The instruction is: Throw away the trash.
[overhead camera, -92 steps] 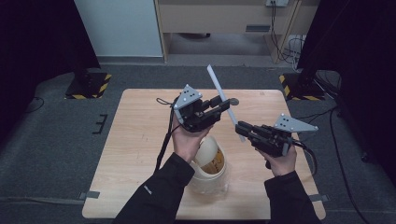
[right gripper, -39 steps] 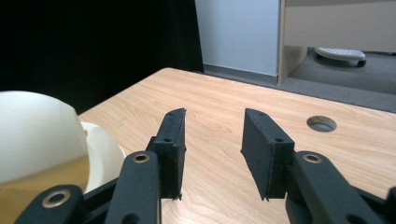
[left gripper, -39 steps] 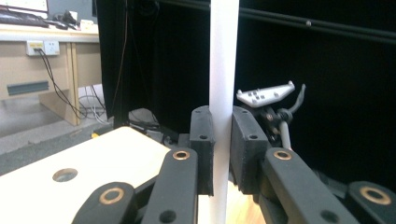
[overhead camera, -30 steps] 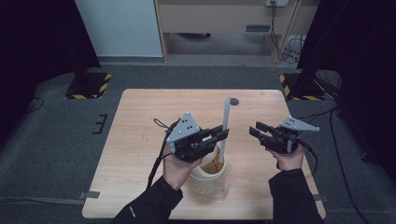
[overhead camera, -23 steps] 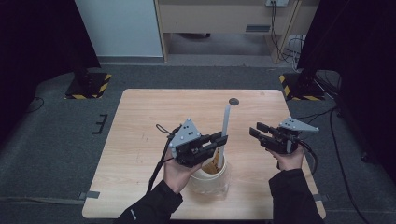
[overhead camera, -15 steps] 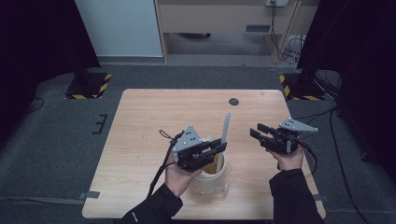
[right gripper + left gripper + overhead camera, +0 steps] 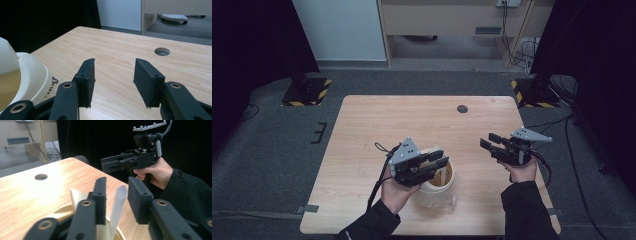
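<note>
Near the counter's (image 7: pixel 362 125) front edge stands a cream tub (image 7: pixel 439 187). The left claw (image 7: pixel 436 159) hovers over its mouth, jaws apart around a white strip (image 7: pixel 117 207). The right claw (image 7: pixel 488 141), toward the right edge, is spread and empty.

The left hand-held gripper (image 7: pixel 432 162) hides part of the container's (image 7: pixel 439 189) mouth.

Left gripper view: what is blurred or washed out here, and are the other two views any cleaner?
Left gripper view: the white strip between the claw's jaws is smeared, and the table glares pale. Right gripper view: the tabletop is sharp, the white container soft at the edge. High view: evenly lit, dark surround.
</note>
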A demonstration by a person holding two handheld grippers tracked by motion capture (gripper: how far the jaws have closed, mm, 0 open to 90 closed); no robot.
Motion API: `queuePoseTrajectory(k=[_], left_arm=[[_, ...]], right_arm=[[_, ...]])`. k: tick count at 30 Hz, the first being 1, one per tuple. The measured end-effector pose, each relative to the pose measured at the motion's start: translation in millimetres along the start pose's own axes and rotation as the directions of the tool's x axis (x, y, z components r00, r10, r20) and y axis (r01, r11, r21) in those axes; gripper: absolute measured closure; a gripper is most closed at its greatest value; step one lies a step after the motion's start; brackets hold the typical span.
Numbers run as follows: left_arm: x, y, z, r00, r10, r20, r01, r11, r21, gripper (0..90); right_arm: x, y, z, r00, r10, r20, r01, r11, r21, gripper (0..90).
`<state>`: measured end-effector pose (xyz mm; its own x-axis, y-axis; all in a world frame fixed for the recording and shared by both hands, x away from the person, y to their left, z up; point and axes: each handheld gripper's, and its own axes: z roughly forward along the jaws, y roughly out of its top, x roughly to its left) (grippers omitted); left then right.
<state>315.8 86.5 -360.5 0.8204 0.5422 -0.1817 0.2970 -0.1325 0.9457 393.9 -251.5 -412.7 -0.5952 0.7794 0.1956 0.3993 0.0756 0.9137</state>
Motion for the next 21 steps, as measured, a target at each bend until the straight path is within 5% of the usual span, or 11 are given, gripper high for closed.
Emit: queuePoseTrajectory(k=[7, 13, 15, 16, 17, 18, 19, 20, 21], left_arm=[[7.1, -6.0, -30.2, 0.9991, 0.000, -0.043, -0.001, 0.9998, -0.017, 54.2], [26.4, -16.8, -66.9, 0.9926, -0.035, -0.117, 0.028, 0.9977, -0.061, 50.2], [36.5, -23.3, -77.1, 0.9876, -0.054, -0.147, 0.044, 0.9967, -0.068, 48.5], [48.2, -32.1, -86.6, 0.9798, -0.079, -0.184, 0.068, 0.9956, -0.064, 48.2], [48.2, -32.1, -86.6, 0.9798, -0.079, -0.184, 0.068, 0.9956, -0.064, 47.5], [60.1, -43.1, -95.3, 0.9684, -0.093, -0.232, 0.082, 0.9951, -0.055, 46.9], [60.1, -43.1, -95.3, 0.9684, -0.093, -0.232, 0.082, 0.9951, -0.055, 46.0], [73.4, -56.8, -103.2, 0.9534, -0.103, -0.284, 0.097, 0.9946, -0.035, 44.5], [73.4, -56.8, -103.2, 0.9534, -0.103, -0.284, 0.097, 0.9946, -0.035, 42.9]], right_arm=[[-2.0, -1.3, -0.5, 0.9999, 0.009, 0.014, -0.009, 1.000, -0.001, 46.0], [-5.4, -4.6, 0.8, 0.9995, 0.019, 0.023, -0.020, 1.000, 0.004, 40.6], [-6.5, -6.5, 1.8, 0.9995, 0.020, 0.025, -0.020, 1.000, 0.008, 38.3], [-7.8, -8.7, 2.9, 0.9993, 0.016, 0.032, -0.017, 1.000, 0.007, 32.7], [-7.8, -8.7, 2.9, 0.9993, 0.016, 0.032, -0.017, 1.000, 0.007, 32.7], [-10.0, -11.5, 3.8, 0.9987, 0.019, 0.047, -0.019, 1.000, -0.001, 27.8], [-11.5, -13.0, 4.0, 0.9984, 0.026, 0.050, -0.026, 1.000, -0.001, 27.3], [-13.1, -14.8, 4.2, 0.9982, 0.032, 0.050, -0.032, 0.999, 0.000, 26.3], [-13.1, -14.8, 4.2, 0.9982, 0.032, 0.050, -0.032, 0.999, 0.000, 26.3]])
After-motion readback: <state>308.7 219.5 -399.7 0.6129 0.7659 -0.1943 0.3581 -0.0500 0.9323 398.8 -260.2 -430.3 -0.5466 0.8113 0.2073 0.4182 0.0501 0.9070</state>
